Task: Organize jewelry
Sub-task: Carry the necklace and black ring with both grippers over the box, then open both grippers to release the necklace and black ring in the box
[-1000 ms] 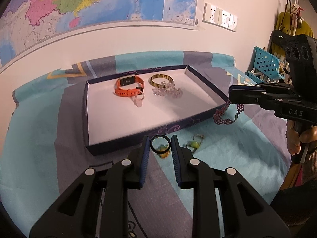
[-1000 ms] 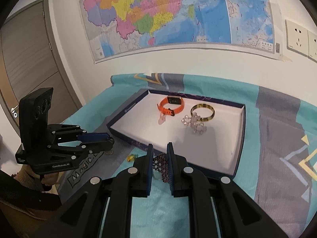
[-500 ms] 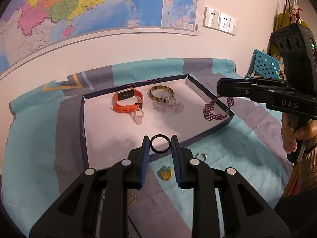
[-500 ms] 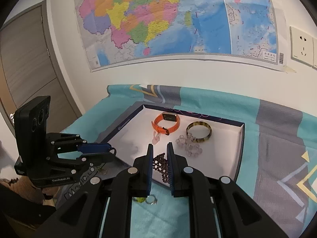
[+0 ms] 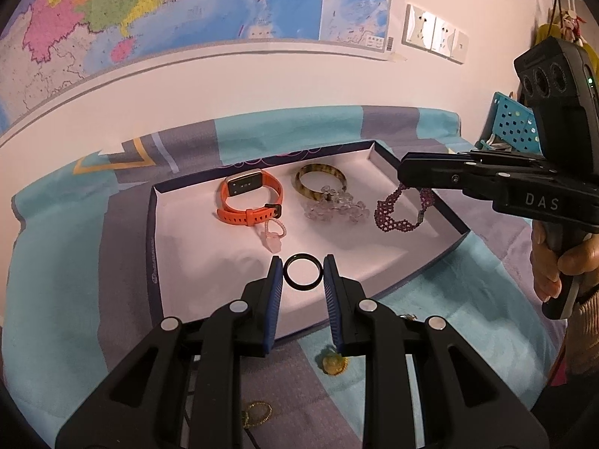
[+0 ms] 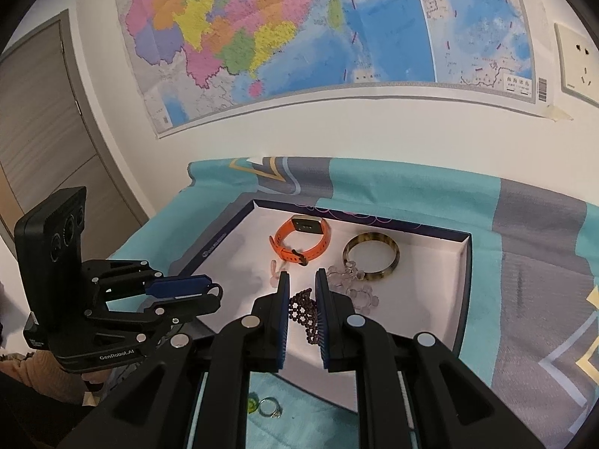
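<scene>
My left gripper (image 5: 303,276) is shut on a thin black ring (image 5: 289,276), held upright over the near part of the white-lined tray (image 5: 202,262). My right gripper (image 6: 302,292) is shut on a purple beaded bracelet (image 6: 301,308). In the left wrist view that bracelet (image 5: 397,217) hangs from the right gripper (image 5: 406,176) over the tray's right side. Whether it touches the floor I cannot tell. An orange watch band (image 5: 249,198), a tortoiseshell bangle (image 5: 320,185), a clear bead bracelet (image 5: 333,209) and a small pink charm (image 5: 273,235) lie in the tray.
On the patterned cloth in front of the tray lie a yellow trinket (image 5: 333,364), a gold ring (image 5: 256,413) and a silver ring (image 6: 271,408). A wall with a map stands right behind. A blue perforated basket (image 5: 513,123) is at the far right, and a person's hand (image 5: 554,262) grips the right handle.
Both grippers moved forward from over the cloth to over the tray. The purple bracelet went from the tray's outer right edge to hanging inside it. The black ring stayed gripped.
</scene>
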Available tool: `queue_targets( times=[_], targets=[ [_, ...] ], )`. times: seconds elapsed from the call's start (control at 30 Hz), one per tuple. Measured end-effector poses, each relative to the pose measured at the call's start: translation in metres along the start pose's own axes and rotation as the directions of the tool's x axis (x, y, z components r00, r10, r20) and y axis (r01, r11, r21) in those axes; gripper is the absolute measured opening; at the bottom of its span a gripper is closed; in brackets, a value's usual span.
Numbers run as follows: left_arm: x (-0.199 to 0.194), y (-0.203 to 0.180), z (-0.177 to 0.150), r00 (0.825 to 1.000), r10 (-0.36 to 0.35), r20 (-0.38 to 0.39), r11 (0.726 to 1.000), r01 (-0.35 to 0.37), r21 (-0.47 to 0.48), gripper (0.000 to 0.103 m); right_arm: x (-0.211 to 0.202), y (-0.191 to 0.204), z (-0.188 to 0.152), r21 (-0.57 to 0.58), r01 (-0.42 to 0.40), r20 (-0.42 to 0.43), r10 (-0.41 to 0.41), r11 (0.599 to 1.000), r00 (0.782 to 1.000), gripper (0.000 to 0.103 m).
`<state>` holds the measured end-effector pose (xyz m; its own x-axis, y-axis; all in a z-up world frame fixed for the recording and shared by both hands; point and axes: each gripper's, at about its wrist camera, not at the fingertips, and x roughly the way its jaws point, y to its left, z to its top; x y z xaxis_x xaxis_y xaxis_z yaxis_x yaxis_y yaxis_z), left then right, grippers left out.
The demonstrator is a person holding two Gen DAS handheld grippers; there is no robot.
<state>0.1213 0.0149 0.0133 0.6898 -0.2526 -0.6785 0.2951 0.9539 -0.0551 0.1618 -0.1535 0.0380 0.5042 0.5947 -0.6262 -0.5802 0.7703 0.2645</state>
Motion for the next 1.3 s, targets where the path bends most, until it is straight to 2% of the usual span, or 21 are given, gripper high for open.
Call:
queue_targets(
  times=[0.57,1.3],
  targets=[
    [0.031,0.005,0.007,0.999,0.017,-0.05,1.0,-0.017,-0.016,0.023,0.028,-0.009,0.007,0.038,-0.024,-0.039,0.026,0.999,0.999,0.012],
    [0.059,0.015,0.014,0.994,0.007,-0.105,0.998,-0.013,-0.057,0.023,0.054,-0.017,0.012,0.057,-0.003,-0.063,0.007,0.998,0.998,0.012]
  ],
)
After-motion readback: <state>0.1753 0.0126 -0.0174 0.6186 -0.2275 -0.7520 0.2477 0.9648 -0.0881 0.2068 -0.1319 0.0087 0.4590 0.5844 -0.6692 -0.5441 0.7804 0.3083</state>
